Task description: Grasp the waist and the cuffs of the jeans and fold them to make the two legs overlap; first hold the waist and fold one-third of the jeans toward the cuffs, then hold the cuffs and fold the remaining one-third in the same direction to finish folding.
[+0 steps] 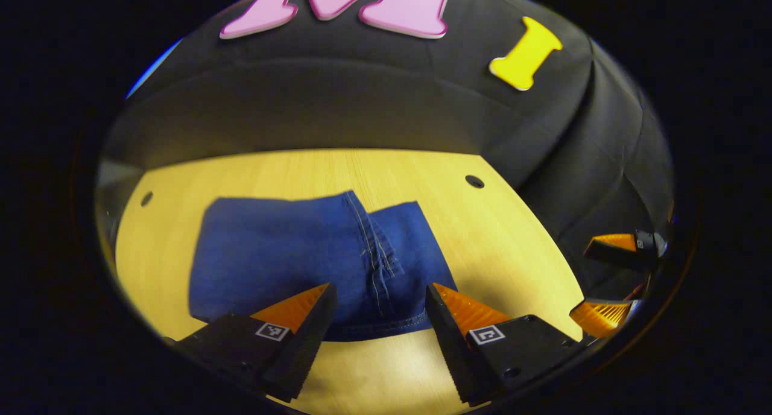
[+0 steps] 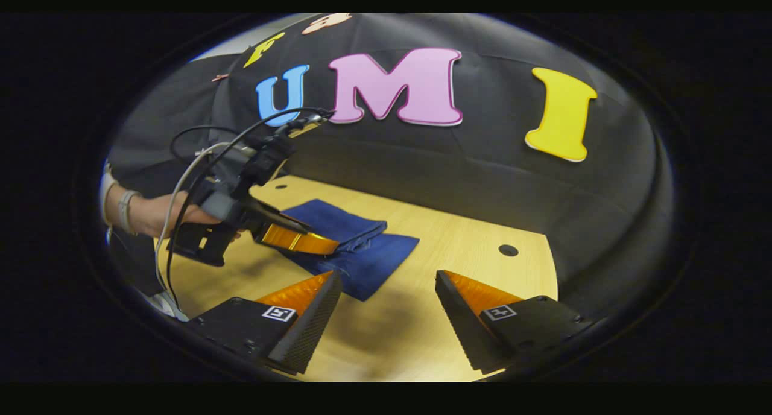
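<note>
The blue jeans (image 1: pixel 289 252) lie folded into a compact stack on the wooden table (image 1: pixel 500 240), with a stitched seam running down the top layer. My left gripper (image 1: pixel 379 294) hovers open just above the near edge of the stack, its fingers empty. In the right gripper view the jeans (image 2: pixel 368 255) show as a raised top layer over a flat lower one. There the left gripper (image 2: pixel 310 243), held by a hand (image 2: pixel 163 213), hangs over the stack. My right gripper (image 2: pixel 387 279) is open and empty, over bare table to the right of the jeans. It appears as well at the left gripper view's right edge (image 1: pixel 603 279).
The table (image 2: pixel 470 264) has small round holes (image 1: pixel 474 181) (image 2: pixel 508 250) near its back corners. Black cloth wall closes off the back and right side. Cables (image 2: pixel 181 180) trail from the left gripper. Bare wood lies in front of and right of the jeans.
</note>
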`<action>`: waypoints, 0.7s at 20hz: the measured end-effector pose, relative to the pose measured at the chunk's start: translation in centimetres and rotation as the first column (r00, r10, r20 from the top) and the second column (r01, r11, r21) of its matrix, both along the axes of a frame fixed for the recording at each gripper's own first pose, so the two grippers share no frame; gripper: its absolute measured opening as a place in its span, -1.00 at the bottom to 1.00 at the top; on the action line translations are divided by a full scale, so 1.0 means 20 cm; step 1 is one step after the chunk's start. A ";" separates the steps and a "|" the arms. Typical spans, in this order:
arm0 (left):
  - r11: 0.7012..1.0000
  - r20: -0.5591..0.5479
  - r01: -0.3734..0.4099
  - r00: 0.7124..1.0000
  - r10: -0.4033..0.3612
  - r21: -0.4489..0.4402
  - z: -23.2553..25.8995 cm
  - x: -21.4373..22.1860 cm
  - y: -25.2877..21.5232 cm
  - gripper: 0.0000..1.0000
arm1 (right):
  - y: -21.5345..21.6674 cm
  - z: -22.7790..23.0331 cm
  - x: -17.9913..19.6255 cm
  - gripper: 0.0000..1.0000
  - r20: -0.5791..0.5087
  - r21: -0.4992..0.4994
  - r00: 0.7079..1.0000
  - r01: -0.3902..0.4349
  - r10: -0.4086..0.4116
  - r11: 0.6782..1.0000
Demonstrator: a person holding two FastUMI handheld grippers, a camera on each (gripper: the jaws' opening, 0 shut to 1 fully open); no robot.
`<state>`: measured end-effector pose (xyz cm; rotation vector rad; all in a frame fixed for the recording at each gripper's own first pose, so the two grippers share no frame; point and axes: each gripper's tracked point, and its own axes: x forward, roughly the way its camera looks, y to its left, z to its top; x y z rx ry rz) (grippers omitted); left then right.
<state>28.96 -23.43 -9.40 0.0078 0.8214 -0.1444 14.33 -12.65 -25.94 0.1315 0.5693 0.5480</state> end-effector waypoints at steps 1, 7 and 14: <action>1.000 0.060 -0.004 0.998 0.003 0.024 0.11 -0.03 0.03 0.88 | 0.01 0.07 0.00 0.92 0.018 0.017 0.999 0.029 -0.029 0.999; 0.985 0.368 -0.147 0.924 0.104 0.091 0.74 -0.42 0.30 0.94 | -0.01 0.55 -0.10 0.92 0.166 0.049 0.957 0.232 -0.237 0.972; 0.984 0.558 -0.167 0.824 0.102 0.066 1.29 -0.99 0.50 0.94 | 0.10 1.18 -0.51 0.92 0.358 0.060 0.864 0.357 -0.354 0.932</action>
